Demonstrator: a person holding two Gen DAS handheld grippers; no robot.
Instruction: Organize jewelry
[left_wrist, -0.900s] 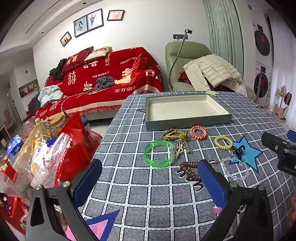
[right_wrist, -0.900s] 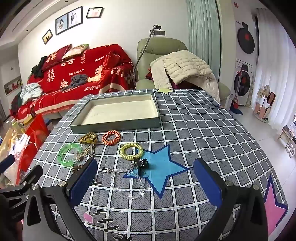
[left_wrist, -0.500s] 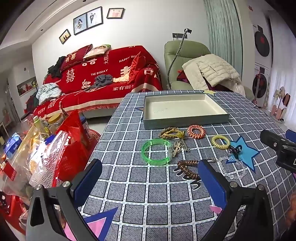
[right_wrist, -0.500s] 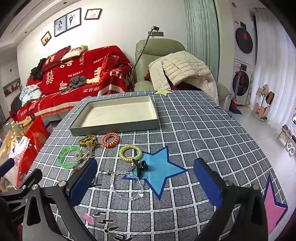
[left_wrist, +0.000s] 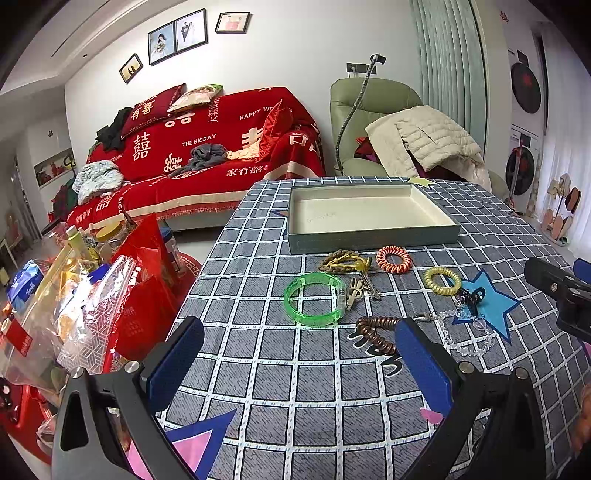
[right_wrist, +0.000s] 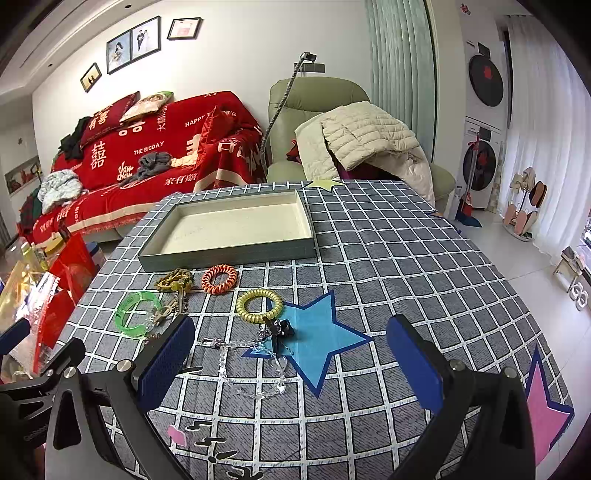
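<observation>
An empty grey tray (left_wrist: 373, 242) (right_wrist: 229, 254) with a cream inside stands on the checked table. In front of it lie a green bangle (left_wrist: 314, 299) (right_wrist: 137, 314), an orange coil band (left_wrist: 393, 259) (right_wrist: 219, 278), a yellow coil band (left_wrist: 441, 280) (right_wrist: 259, 301), a brown coil band (left_wrist: 375, 334), a braided bracelet with keys (left_wrist: 345, 260) (right_wrist: 174, 283) and a clear bead chain (left_wrist: 469, 332) (right_wrist: 255, 354). My left gripper (left_wrist: 295, 363) is open and empty, short of the bangle. My right gripper (right_wrist: 291, 362) is open and empty above the bead chain.
Bags of snacks and red packets (left_wrist: 92, 306) stand left of the table. A red sofa (left_wrist: 207, 155) and a green armchair with a jacket (right_wrist: 351, 147) are behind it. The right gripper's body (left_wrist: 561, 295) shows at the left view's right edge.
Both grippers have drawn back and risen slightly, so the jewelry sits a little farther off. Both stay open and empty.
</observation>
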